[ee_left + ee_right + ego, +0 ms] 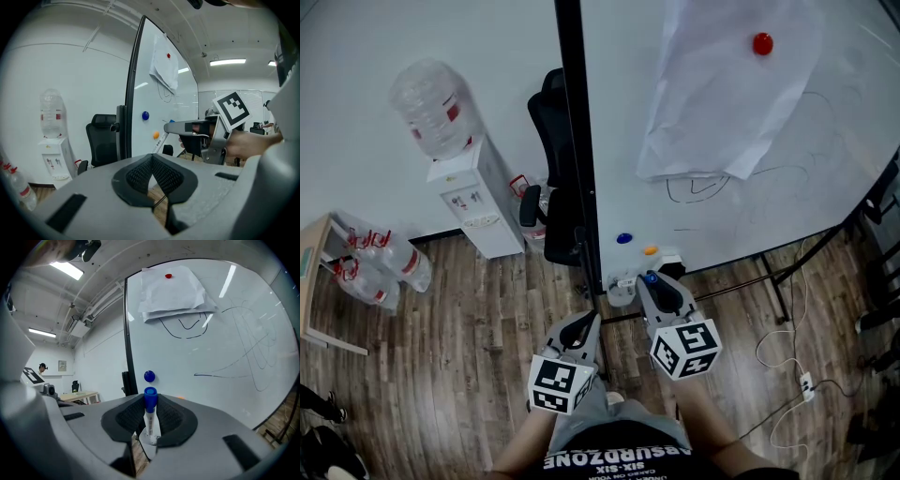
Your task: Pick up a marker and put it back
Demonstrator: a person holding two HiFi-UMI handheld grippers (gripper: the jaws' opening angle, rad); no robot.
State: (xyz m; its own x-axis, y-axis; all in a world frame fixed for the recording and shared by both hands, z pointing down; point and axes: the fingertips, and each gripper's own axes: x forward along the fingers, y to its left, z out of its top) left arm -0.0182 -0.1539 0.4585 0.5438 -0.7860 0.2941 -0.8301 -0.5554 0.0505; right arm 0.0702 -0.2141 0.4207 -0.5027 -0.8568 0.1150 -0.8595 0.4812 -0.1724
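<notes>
Right gripper (151, 416) has its jaws part-closed on a marker (150, 423), pads pressing the barrel. It has a white body with dark print, perhaps lettering but too blurred to read. Its blue cap sticks out toward the whiteboard (225, 348). Left gripper (152, 182) is closed and empty.

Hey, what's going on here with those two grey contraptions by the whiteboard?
A person stands at a whiteboard with a handheld gripper in each hand. The right gripper is clamped on a blue-capped marker, held up close to the board. The left gripper is shut with nothing in it, a little further back from the board.
</notes>
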